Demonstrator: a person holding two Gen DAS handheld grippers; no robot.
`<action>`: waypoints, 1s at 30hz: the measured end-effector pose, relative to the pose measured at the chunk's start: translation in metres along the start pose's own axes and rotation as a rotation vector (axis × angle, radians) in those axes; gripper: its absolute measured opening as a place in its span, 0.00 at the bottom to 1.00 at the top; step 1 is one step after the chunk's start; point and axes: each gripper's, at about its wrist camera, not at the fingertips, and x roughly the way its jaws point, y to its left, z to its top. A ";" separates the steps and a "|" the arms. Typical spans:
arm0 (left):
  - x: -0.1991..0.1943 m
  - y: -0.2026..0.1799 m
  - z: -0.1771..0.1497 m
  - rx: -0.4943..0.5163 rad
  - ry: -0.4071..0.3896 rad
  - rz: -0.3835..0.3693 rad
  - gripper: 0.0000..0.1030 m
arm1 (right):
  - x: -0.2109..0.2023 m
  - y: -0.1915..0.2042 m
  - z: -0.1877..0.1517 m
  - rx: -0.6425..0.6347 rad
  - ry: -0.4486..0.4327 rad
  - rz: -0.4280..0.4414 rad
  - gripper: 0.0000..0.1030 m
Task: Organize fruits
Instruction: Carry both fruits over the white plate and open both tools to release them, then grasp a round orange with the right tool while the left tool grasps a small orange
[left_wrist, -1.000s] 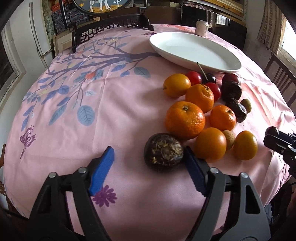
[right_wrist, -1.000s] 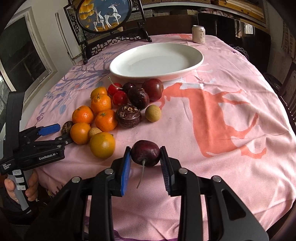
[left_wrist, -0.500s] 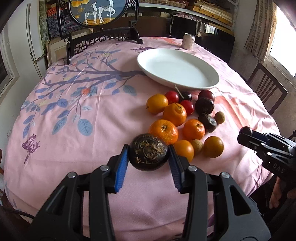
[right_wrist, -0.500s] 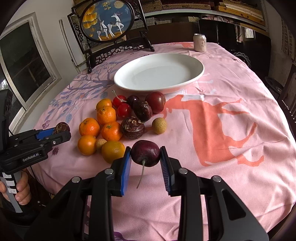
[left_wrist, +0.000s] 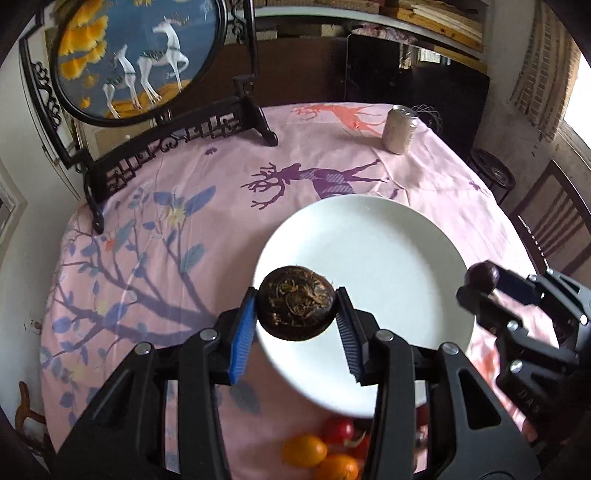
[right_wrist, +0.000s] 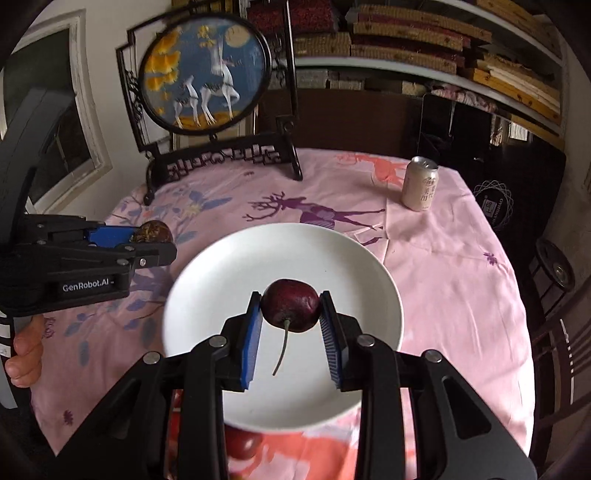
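My left gripper is shut on a dark, rough-skinned round fruit, held in the air over the left part of the white plate. The right wrist view shows that same fruit at the plate's left edge. My right gripper is shut on a dark red cherry with its stem hanging down, above the middle of the white plate. In the left wrist view the cherry hangs at the plate's right rim. Oranges and red fruits lie on the cloth below the plate.
A pink patterned cloth covers the round table. A drink can stands behind the plate at the right. A framed round picture on a dark carved stand sits at the table's back left. A hand grips the left tool.
Both grippers have carried their fruits up and forward from the pile to above the white plate. The left gripper shut on the dark fruit a second ago; the right kept its hold on the cherry.
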 end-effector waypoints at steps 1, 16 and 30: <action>0.020 0.000 0.010 -0.019 0.033 -0.015 0.42 | 0.023 -0.009 0.005 0.011 0.049 0.012 0.31; 0.050 0.002 0.033 -0.050 0.041 -0.063 0.69 | 0.061 -0.026 0.014 -0.003 0.138 -0.045 0.56; -0.091 0.030 -0.199 -0.056 -0.159 -0.030 0.84 | -0.113 0.066 -0.150 0.053 0.028 0.023 0.76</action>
